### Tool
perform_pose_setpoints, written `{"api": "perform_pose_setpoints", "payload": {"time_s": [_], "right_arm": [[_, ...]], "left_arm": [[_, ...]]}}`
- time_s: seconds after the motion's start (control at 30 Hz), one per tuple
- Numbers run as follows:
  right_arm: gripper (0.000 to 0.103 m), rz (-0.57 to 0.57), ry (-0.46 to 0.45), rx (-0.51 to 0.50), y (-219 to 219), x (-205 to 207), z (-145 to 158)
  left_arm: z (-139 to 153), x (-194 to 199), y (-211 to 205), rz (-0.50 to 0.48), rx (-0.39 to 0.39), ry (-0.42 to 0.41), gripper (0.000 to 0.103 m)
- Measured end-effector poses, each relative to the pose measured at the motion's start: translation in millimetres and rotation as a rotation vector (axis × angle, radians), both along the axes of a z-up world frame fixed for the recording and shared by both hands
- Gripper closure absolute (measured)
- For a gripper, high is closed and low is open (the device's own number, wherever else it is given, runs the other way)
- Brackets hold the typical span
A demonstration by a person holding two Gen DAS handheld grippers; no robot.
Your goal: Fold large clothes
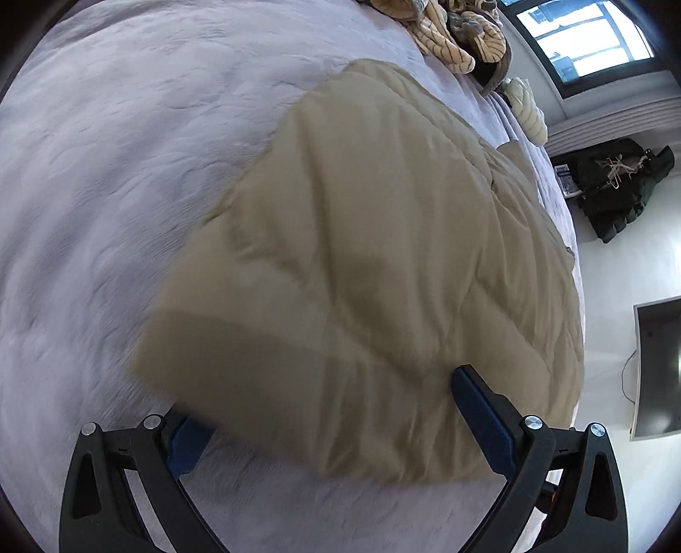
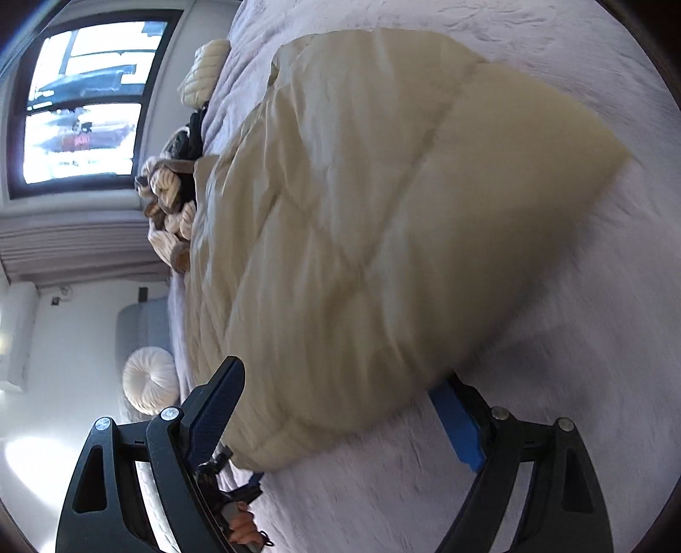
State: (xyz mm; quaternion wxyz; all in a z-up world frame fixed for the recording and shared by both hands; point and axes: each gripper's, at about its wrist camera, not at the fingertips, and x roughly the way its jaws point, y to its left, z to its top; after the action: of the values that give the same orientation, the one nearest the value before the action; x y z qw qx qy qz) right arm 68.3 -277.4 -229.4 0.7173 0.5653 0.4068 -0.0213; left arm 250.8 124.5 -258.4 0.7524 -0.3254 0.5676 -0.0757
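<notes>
Blue pads (image 1: 483,419) of the left hand-held gripper (image 1: 336,425) stand wide apart at the near edge of the left wrist view, and the near corner of a beige quilted garment (image 1: 366,255) sags between them; the left pad is half hidden behind the cloth, so I cannot tell whether either pad presses on it. In the right wrist view the right hand-held gripper (image 2: 340,408) is likewise spread wide, its jaws apart on either side of the puffy near hem of the same beige quilted garment (image 2: 366,221), with the right pad partly tucked under the fabric. Below it, a hand (image 2: 242,525) grips the handle of the other tool. The garment lies folded over itself in a thick padded layer on a lavender bedspread (image 1: 106,170), stretching away from both grippers across the bed. Beyond it, at the far side of the bed, sits a heap of striped tan and cream knitwear (image 1: 459,34). Farther off a window (image 2: 81,102) lets in daylight, and a round white cushion (image 2: 149,383) rests by the bed's edge.
</notes>
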Motion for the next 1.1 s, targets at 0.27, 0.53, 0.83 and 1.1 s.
{"api": "perform_pose_setpoints", "payload": {"time_s": [0.27, 0.53, 0.83, 1.1], "right_arm": [[0.014, -0.012, -0.023, 0.069, -3.4, 29.3, -20.1], [0.055, 0.004, -0.042, 0.160, -7.3, 25.7, -24.8], [0.078, 0.058, -0.144, 0.203, -3.6, 23.3, -2.7], [0.078, 0.121, -0.157, 0.187, 2.5, -3.6, 19.8]], "left_arm": [[-8.6, 21.3, -5.2, 0.065, -0.004, 0.003, 0.008], [17.4, 20.2, -10.8, 0.044, -0.020, -0.096, 0.082], [65.4, -14.3, -4.4, 0.068, -0.084, -0.212, 0.086], [93.9, -73.5, -4.3, 0.046, -0.094, -0.216, 0.086]]}}
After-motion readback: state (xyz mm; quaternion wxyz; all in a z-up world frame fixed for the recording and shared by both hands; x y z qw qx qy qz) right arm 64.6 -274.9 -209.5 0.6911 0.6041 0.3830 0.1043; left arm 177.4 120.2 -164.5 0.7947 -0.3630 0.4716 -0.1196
